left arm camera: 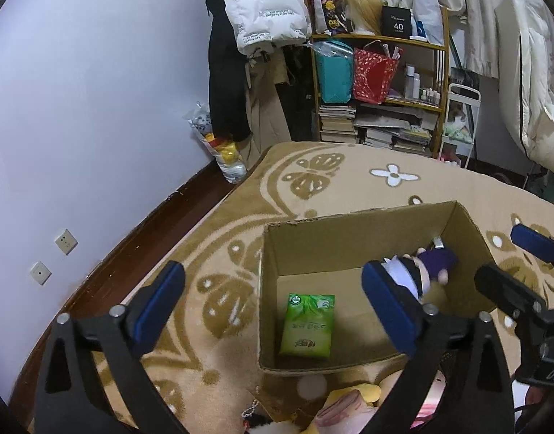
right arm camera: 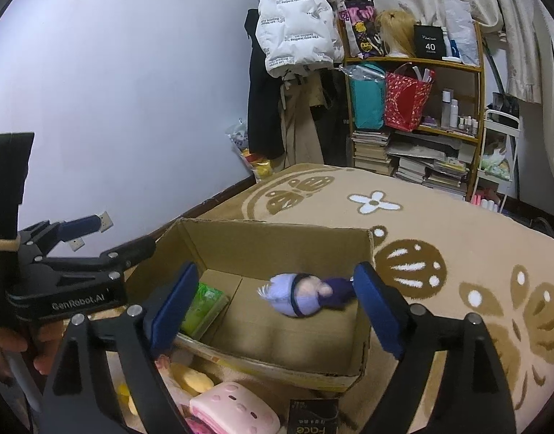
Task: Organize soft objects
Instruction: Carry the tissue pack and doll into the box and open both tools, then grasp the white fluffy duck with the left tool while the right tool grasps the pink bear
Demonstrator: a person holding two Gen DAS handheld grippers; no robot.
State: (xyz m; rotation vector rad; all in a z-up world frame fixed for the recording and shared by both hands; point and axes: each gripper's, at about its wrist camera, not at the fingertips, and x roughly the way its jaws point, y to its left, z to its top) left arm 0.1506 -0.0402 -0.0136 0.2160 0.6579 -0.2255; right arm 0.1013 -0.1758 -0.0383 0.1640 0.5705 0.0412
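Lying in the box: a small plush doll (right arm camera: 305, 294) with a lilac cap, pale face and dark purple body, blurred in the right wrist view, at the right side of the box's inside; whether it rests on the floor of the box cannot be told.
Doll and claws: the doll shows between the two blue pads of the right gripper (right arm camera: 277, 307), touched by neither; in the left wrist view it shows partly behind the left gripper's right pad.
Green pack: a soft green tissue pack (left arm camera: 307, 325) lies flat on the box floor, at the near left corner, apart from the doll.
Cardboard box (left arm camera: 352, 217): open at the top, standing on the rug, flaps not seen.
Right gripper: jaws wide apart, nothing clamped, held over the near edge of the box.
Left gripper (left arm camera: 273, 307): jaws wide apart, nothing between the pads but the view of rug and box; a hand (right arm camera: 9, 347) grips its handle.
Near pile: a pink padded item (right arm camera: 233, 408), a yellow plush (right arm camera: 193, 379) and a dark packet (right arm camera: 314, 417) lie on the rug just in front of the box.
Rug (right arm camera: 476, 231): tan with brown butterflies and white flowers.
Background: a wooden shelf (left arm camera: 445, 83) with books, a red bag and a teal bag; a white puffer jacket (left arm camera: 266, 7) hanging beside it; a pale wall (left arm camera: 96, 90) with two sockets.
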